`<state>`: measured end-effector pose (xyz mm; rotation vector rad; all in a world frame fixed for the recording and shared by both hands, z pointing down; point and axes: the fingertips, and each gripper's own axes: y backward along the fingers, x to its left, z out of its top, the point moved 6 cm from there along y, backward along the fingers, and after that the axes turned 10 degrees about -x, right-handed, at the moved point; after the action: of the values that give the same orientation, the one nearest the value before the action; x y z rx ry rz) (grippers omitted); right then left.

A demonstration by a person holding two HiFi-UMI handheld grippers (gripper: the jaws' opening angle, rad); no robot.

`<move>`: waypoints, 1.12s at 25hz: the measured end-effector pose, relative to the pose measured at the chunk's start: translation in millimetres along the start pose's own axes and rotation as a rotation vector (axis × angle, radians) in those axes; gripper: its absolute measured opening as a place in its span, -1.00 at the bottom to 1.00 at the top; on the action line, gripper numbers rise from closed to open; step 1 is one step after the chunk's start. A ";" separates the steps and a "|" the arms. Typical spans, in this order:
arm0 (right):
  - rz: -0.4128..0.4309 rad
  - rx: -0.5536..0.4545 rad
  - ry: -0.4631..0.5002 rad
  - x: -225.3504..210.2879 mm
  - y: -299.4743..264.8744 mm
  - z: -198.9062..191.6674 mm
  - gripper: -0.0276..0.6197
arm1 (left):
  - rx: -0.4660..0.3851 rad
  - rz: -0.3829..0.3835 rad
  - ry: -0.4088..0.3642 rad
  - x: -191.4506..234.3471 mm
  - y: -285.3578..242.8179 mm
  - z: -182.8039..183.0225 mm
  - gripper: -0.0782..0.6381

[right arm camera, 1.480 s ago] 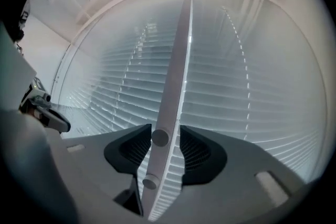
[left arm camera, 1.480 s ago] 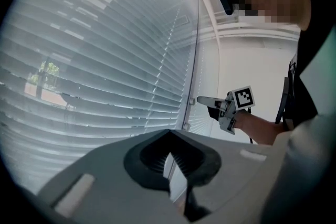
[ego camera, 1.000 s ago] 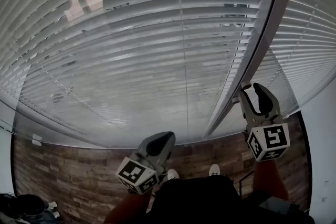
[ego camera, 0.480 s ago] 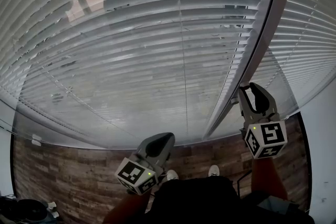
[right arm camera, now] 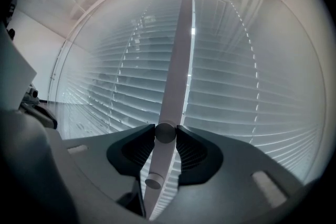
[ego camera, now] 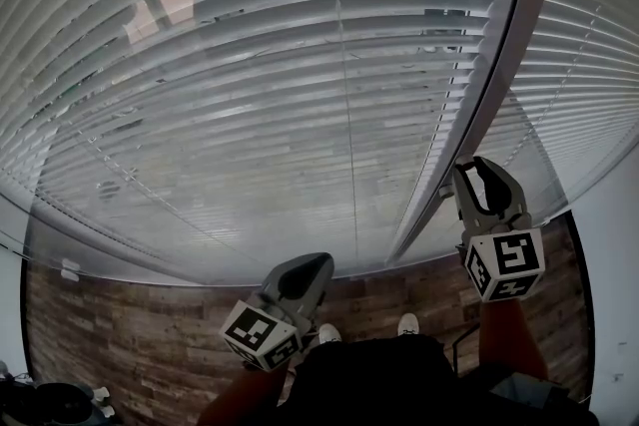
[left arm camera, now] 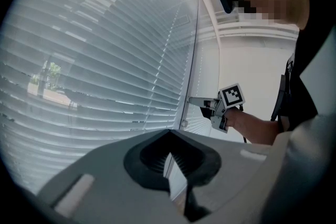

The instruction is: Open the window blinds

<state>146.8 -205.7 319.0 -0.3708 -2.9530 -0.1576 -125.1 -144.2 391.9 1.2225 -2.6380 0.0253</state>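
Note:
White slatted blinds (ego camera: 250, 95) cover the window ahead of me. A pale round tilt wand (right arm camera: 176, 71) hangs in front of them beside the window post (ego camera: 484, 85). My right gripper (right arm camera: 166, 132) points level at the wand. Its jaws have just been closing, and both tips now press the wand between them. The head view shows this gripper (ego camera: 477, 167) at the post's foot, and the left gripper view shows it (left arm camera: 195, 100) against the wand (left arm camera: 185, 122). My left gripper (ego camera: 318, 259) hangs lower at centre, shut and empty, with its tips meeting (left arm camera: 169, 131).
A second blind (ego camera: 589, 65) hangs right of the post. Below the window lies wood-pattern flooring (ego camera: 130, 324), where the person's white shoes (ego camera: 407, 324) stand. A white wall (ego camera: 614, 294) closes the right side. A dark object (ego camera: 50, 404) sits at the bottom-left corner.
The right gripper's jaws have narrowed from wide open onto the wand. Both hands have stayed in place, and the blinds' slats look the same.

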 end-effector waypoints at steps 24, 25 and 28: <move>0.028 0.062 0.452 10.8 -2.2 6.4 -0.45 | 0.003 -0.001 0.007 0.3 -1.2 -0.2 -0.78; 0.024 0.065 0.473 11.3 -2.1 7.1 -0.45 | 0.002 -0.001 0.007 0.1 -1.4 -0.1 -0.78; 0.025 0.086 0.540 12.8 -1.1 6.5 -0.45 | 0.000 -0.004 0.005 -0.1 -2.0 -0.6 -0.78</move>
<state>133.4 -203.0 314.7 -0.2960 -2.4129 -0.1057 -123.4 -145.4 392.4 1.2259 -2.6312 0.0280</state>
